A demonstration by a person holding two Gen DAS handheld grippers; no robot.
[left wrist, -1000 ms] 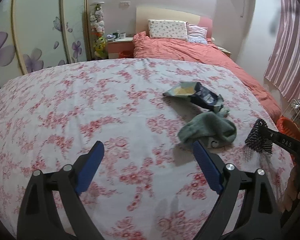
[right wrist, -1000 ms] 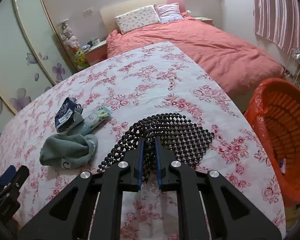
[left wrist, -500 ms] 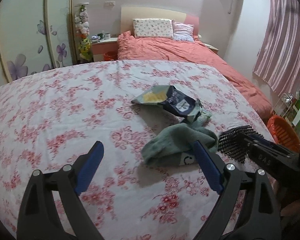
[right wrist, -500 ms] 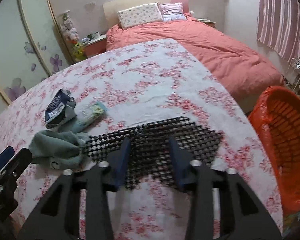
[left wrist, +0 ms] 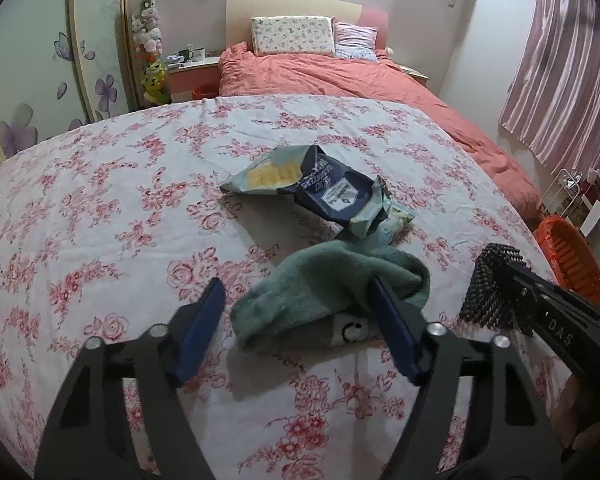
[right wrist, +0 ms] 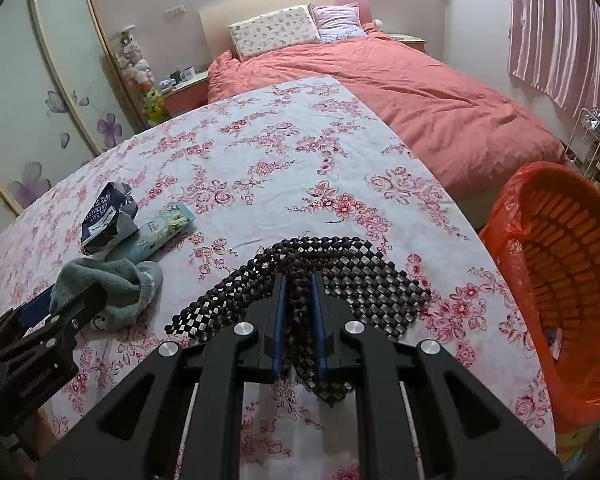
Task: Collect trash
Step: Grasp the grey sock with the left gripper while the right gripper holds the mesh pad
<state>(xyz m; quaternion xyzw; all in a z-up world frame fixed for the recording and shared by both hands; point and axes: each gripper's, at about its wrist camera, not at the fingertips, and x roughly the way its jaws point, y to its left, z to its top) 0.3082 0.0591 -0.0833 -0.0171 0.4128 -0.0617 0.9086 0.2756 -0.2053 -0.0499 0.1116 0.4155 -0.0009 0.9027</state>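
My right gripper [right wrist: 299,276] is shut on a black beaded mat [right wrist: 364,268], pinching a fold of it just above the floral tablecloth [right wrist: 260,168]; the mat also shows in the left wrist view [left wrist: 486,292]. My left gripper [left wrist: 298,294] is open, its fingers either side of a green sock [left wrist: 332,280] that lies on the cloth; the sock also shows in the right wrist view [right wrist: 112,280]. Beyond the sock lies a dark blue crumpled snack bag [left wrist: 332,192] with a pale green wrapper [right wrist: 164,228] beside it.
An orange basket lined with an orange bag [right wrist: 560,280] stands off the table's right edge; it also shows in the left wrist view [left wrist: 572,256]. A bed with a salmon duvet [right wrist: 400,92] lies behind the table. Wardrobe doors [left wrist: 40,80] are at the left.
My right gripper opened over the beaded mat half a second ago and has shut on it again. My left gripper moved forward and right, and now straddles the green sock.
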